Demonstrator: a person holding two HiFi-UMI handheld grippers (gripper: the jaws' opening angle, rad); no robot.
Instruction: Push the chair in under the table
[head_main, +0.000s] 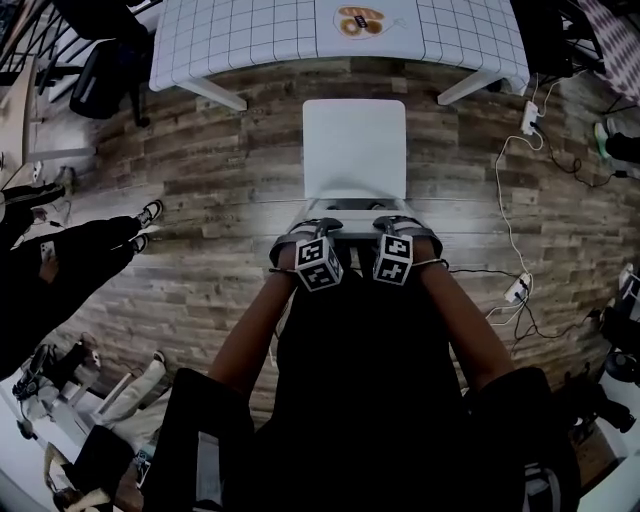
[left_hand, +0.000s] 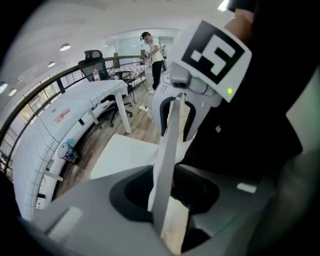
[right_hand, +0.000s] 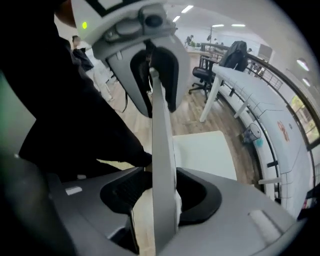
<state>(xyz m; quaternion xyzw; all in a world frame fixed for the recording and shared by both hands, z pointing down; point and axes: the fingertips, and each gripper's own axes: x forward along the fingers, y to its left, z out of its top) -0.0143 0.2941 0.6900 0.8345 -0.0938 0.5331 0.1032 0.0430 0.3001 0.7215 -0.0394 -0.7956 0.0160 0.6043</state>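
My left tongs (head_main: 322, 228) and right tongs (head_main: 392, 222) both hang released, each astride the thin backrest top of the white square-seated chair (head_main: 355, 150), pads not pressing it; the chair stands on the wood-plank floor (head_main: 220, 170), its seat just near of the white gridded surface (head_main: 250, 40), not under it.

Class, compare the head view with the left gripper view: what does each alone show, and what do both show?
Head view only: a power strip on the floor, a bystander's legs. Left gripper view only: the backrest edge-on between the left gripper's parted jaws, a distant standing person, ceiling lights. Both: the white chair seat, the gridded table, the right gripper.
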